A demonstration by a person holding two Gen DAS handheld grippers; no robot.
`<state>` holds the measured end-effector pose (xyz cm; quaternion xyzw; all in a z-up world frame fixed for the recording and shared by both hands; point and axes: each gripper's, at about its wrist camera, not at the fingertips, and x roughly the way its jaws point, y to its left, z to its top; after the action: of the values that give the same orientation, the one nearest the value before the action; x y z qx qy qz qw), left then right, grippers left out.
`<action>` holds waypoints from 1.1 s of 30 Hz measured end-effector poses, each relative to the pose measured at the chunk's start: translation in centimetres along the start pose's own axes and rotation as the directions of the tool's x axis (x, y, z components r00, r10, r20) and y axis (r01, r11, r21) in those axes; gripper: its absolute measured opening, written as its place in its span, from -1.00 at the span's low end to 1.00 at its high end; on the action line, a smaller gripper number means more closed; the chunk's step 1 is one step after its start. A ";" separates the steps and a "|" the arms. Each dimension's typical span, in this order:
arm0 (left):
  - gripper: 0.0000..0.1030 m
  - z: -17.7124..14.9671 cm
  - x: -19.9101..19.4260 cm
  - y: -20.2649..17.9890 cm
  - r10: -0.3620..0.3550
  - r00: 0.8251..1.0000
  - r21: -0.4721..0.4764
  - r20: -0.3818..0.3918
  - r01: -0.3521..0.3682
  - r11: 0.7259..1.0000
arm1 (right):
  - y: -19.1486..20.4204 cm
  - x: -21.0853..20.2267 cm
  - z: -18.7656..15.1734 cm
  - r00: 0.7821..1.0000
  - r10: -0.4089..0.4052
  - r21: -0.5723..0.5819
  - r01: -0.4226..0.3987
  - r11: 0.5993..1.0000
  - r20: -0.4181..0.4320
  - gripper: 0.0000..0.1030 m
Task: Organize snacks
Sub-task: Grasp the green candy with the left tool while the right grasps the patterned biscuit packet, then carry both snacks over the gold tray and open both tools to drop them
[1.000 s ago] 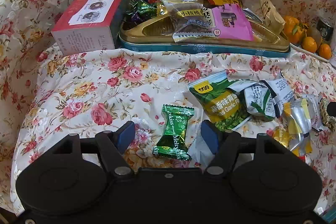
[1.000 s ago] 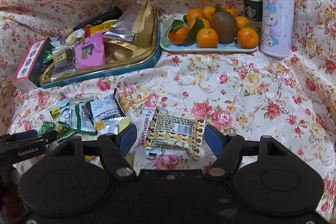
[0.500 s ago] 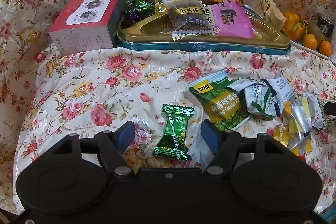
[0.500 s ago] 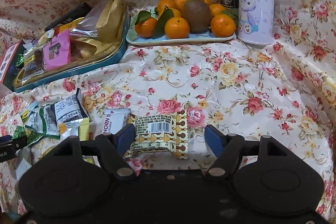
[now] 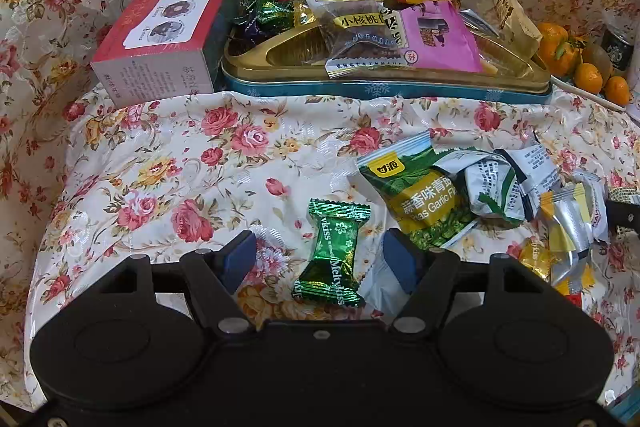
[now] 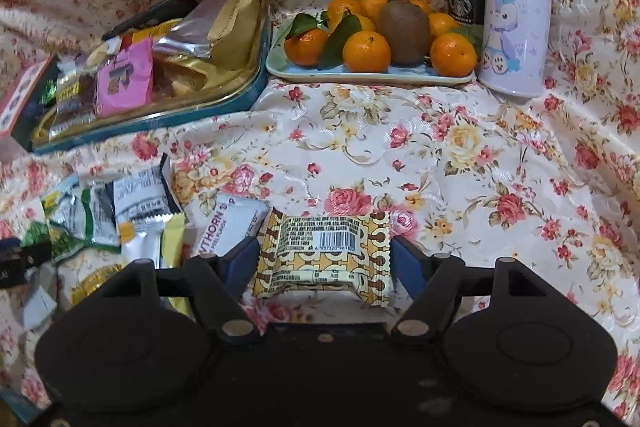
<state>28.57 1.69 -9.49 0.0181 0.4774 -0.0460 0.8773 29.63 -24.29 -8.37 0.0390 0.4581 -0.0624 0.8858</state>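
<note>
Since a second ago the right gripper [image 6: 323,261] has closed in on the patterned yellow snack packet [image 6: 325,254], which lay ahead of its fingers and now sits between them on the floral cloth; the left gripper [image 5: 316,261] has kept its place over the green Meltykiss candy [image 5: 333,254]. Both pairs of fingers are spread wide: the right ones flank the packet's short edges without visibly pressing, though contact on its left edge is hard to rule out, and the left ones stand well clear of the candy on either side. The packet looks light and puffy, a crinkly film sleeve round something blocky; I judge it will slip and buckle if pinched at the sealed ends, so a hold across its firm middle seems best. The candy is lighter still, with a firm core and limp foil wings, so its waist is the place to grip. Both belong, presumably, in the gold-lined tin [image 5: 384,89] at the back of the bench, beside the red box [image 5: 160,39] and already heaped with packets. The pile of opened wrappers [image 6: 116,219] overlaps too much to count, the near edges of both snacks are hidden behind the gripper bodies, and the tin's compartments are mostly buried.
</note>
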 end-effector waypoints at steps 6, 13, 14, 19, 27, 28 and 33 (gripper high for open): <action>0.37 0.0 -0.1 0.1 -0.005 1.000 -0.003 0.003 0.005 1.000 | 0.9 -0.2 -1.1 0.999 -0.028 -0.072 0.031 0.997 0.044 0.33; 0.13 0.0 -0.3 0.0 0.017 1.000 -0.010 0.009 -0.017 1.000 | -0.3 -0.7 -0.7 0.999 -0.015 -0.029 0.017 0.999 0.046 -0.07; 0.08 0.0 -0.5 -0.1 0.026 1.000 -0.006 0.012 -0.025 1.000 | -0.5 -0.8 -0.7 0.999 -0.013 -0.018 0.014 1.000 0.046 -0.08; -0.43 0.1 -0.9 -0.4 0.033 0.999 0.010 0.015 -0.033 0.999 | -1.3 -1.9 -1.0 0.998 -0.003 0.019 0.002 1.000 0.062 -0.11; -0.46 0.1 -3.1 0.0 0.039 0.999 -0.025 0.033 -0.038 0.999 | -1.9 -5.7 -1.2 0.990 0.029 0.047 -0.036 0.998 0.137 -0.12; -0.46 0.1 -3.7 0.0 0.041 0.998 -0.027 0.043 -0.040 0.999 | -2.0 -6.5 -1.3 0.988 0.036 0.048 -0.044 0.998 0.150 -0.12; -0.46 -0.5 -7.8 -0.7 0.062 0.993 -0.025 0.096 -0.060 0.998 | -1.7 -10.2 -2.4 0.974 0.075 0.049 -0.087 0.995 0.215 -0.12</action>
<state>23.83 1.56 -3.21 0.0208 0.4342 -0.0145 0.9005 21.58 -24.94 -1.48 0.0764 0.3568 -0.0434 0.9301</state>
